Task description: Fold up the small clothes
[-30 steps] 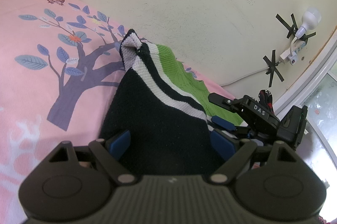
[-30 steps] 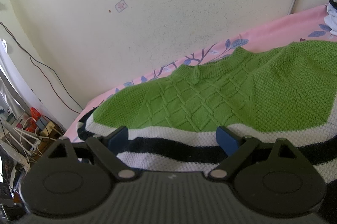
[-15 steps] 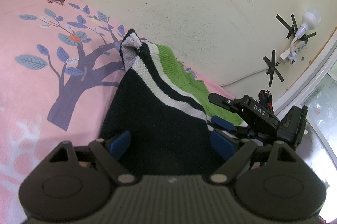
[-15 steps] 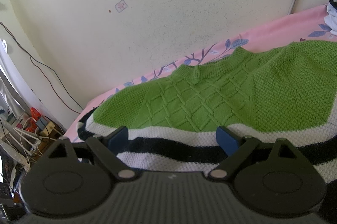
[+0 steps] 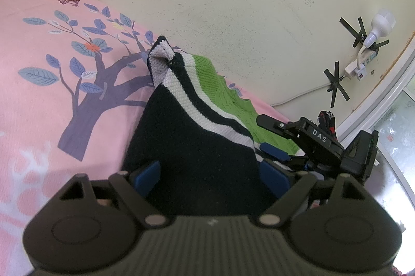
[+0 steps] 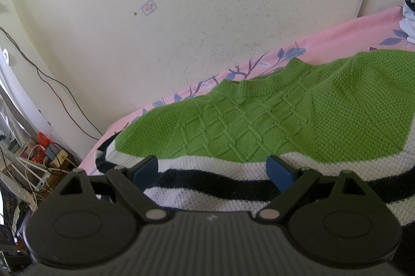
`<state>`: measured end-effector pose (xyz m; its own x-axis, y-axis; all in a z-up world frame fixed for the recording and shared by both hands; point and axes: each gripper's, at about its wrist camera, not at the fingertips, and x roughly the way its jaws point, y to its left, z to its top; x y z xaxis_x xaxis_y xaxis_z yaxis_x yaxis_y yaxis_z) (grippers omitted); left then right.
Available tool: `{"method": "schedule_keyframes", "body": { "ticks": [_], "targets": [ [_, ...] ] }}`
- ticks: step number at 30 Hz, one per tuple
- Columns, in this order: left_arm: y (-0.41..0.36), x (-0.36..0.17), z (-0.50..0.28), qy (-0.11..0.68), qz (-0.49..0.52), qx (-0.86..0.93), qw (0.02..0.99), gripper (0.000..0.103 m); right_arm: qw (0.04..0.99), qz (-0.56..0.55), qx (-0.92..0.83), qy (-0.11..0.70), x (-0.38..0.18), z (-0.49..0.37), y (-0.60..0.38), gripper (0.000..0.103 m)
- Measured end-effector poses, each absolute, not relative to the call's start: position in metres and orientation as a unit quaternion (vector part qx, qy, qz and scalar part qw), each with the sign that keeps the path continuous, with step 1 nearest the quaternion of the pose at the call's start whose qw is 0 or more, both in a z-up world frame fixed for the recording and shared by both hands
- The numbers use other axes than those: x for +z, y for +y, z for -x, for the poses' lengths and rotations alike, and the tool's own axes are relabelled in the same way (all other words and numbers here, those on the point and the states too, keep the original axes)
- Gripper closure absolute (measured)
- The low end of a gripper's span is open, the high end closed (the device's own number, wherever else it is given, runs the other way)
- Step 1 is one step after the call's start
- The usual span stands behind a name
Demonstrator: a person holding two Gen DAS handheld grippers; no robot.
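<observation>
My left claw (image 5: 210,173) is wide open w/ the dark hem of the sweater (image 5: 197,146) between its blue pads, not pinched. My right claw (image 6: 214,169) is open too, over the white stripe. The sweater (image 6: 259,120) lies on the pink bed (image 5: 39,99) near the wall-side edge. Its bottom is hidden under both claws & one sleeve is cut off.
</observation>
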<state>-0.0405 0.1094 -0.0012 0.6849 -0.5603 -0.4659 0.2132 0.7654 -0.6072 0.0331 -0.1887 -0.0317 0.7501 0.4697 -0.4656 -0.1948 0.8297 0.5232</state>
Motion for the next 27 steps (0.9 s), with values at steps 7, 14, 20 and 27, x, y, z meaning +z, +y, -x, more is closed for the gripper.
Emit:
{"method": "schedule_keyframes", "body": {
  "ticks": [7,14,20,27],
  "targets": [
    [0.11,-0.001,0.04,0.331,0.263,-0.22,0.879,0.016,0.907,-0.227,0.183,0.302,-0.032,-0.033,-0.189,0.017],
    [0.109,0.0,0.041,0.332,0.263,-0.22,0.879,0.016,0.907,-0.227,0.182,0.303,-0.031,-0.033,-0.188,0.017],
    [0.11,0.0,0.041,0.332,0.263,-0.22,0.879,0.016,0.908,-0.227,0.182,0.302,-0.031,-0.033,-0.188,0.017],
    [0.131,0.007,0.04,0.308,0.3,-0.23,0.873,0.012,0.907,-0.23,0.182,0.302,-0.03,-0.032,-0.186,0.017]
  ]
}}
